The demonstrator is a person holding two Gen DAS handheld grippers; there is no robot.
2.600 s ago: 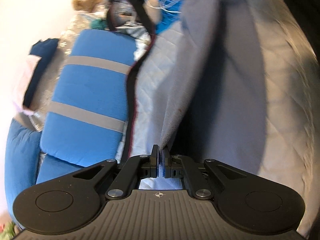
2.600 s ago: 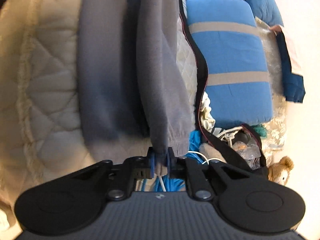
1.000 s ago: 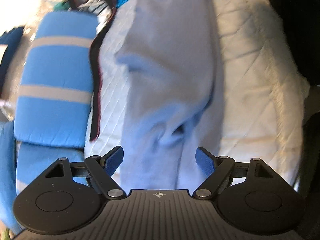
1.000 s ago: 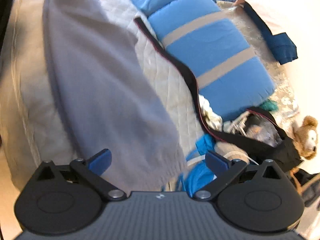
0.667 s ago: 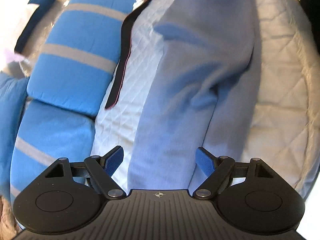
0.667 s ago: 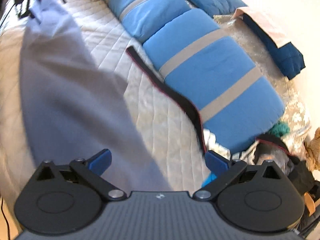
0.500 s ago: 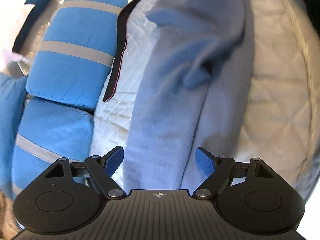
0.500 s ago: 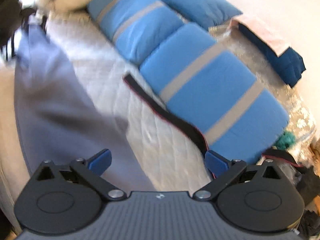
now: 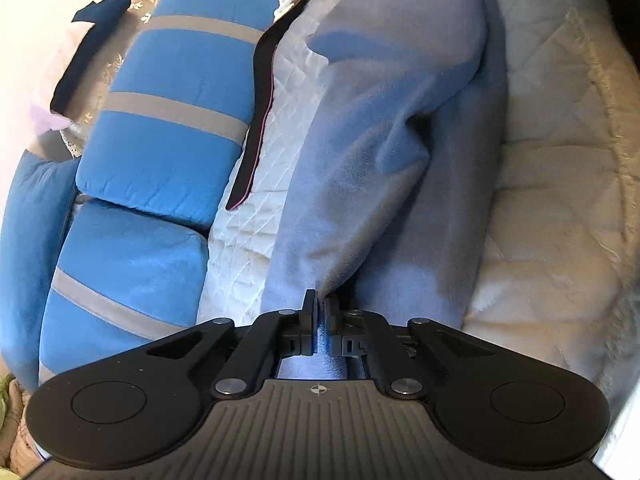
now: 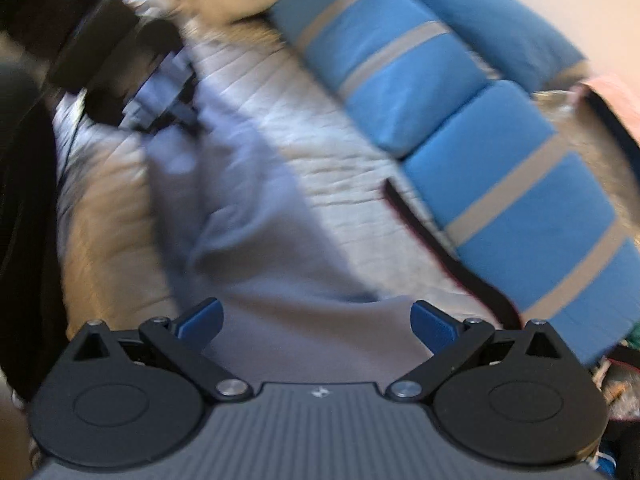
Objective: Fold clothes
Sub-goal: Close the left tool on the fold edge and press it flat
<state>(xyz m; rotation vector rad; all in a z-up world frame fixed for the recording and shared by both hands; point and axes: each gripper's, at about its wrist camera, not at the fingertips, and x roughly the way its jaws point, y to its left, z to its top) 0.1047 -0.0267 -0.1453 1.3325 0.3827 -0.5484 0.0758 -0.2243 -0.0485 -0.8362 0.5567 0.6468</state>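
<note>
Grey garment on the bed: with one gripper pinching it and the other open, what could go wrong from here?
The left gripper pinches only an edge of the grey garment, so it may slip or lift one layer. The right gripper is open above it; lifting one-handed could bunch the crease. The black strap lies close and could get dragged.

Soft matt grey fleece garment (image 9: 392, 168) lies on quilted white cloth bedcover (image 9: 560, 200) beside plush blue cushions (image 9: 176, 120).

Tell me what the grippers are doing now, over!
Left gripper shut on grey garment. Right gripper open, above the cloth, holding nothing. Garment lies lengthwise on quilted bed. Black strap lies beside it, not on it.
</note>
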